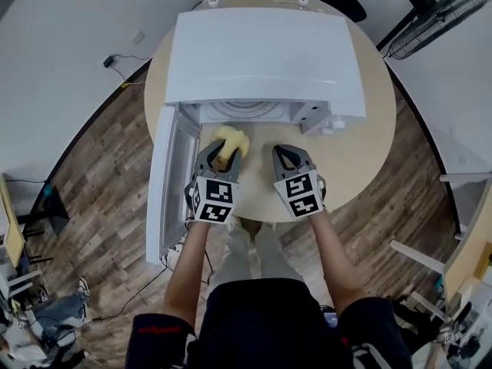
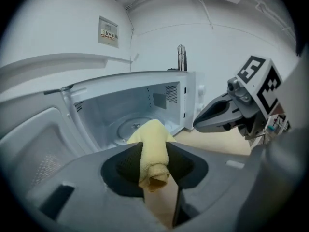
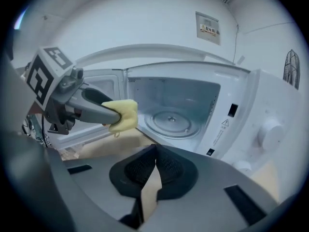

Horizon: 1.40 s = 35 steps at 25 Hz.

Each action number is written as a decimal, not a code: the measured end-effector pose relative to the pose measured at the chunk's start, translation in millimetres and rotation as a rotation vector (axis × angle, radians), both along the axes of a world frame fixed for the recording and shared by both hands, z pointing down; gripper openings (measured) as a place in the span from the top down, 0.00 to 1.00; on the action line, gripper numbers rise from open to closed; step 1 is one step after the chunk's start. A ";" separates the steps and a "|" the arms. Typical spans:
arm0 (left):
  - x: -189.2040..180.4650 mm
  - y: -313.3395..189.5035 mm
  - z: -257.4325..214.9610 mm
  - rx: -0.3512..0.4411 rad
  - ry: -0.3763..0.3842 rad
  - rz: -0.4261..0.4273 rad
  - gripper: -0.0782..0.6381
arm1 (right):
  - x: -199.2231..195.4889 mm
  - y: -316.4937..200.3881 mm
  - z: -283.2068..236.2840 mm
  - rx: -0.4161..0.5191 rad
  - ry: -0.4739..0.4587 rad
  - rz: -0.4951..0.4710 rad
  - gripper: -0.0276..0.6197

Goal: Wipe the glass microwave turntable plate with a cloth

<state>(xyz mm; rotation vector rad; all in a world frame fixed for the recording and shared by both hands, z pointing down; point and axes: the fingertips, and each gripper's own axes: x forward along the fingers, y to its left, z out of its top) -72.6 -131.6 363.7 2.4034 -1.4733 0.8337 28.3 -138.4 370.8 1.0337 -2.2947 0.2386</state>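
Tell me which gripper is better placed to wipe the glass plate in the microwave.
Left. The left gripper holds the yellow cloth in its fingers, facing the open microwave where the glass plate lies. The right gripper is shut and empty.

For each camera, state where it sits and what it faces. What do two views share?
Head view: on the person's head, steeply down onto open microwave, left claw, right claw, forearms, legs.
Left gripper view: on left claw, shut on yellow cloth, facing turntable plate.
Right gripper view: on shut, empty right claw, facing the same plate.
Shared: both gripper views show plate and cloth.
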 end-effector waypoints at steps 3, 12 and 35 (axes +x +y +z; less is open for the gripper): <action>-4.6 17.8 -20.4 -0.007 0.028 0.003 0.72 | 3.6 4.3 -29.6 0.030 -0.019 0.017 0.94; -11.5 55.1 -115.6 0.113 0.070 0.022 0.72 | 16.2 27.0 -125.3 0.134 -0.116 0.098 0.94; -31.1 112.4 -259.3 0.413 0.126 -0.015 0.72 | 10.9 84.8 -269.3 0.417 -0.221 0.071 0.94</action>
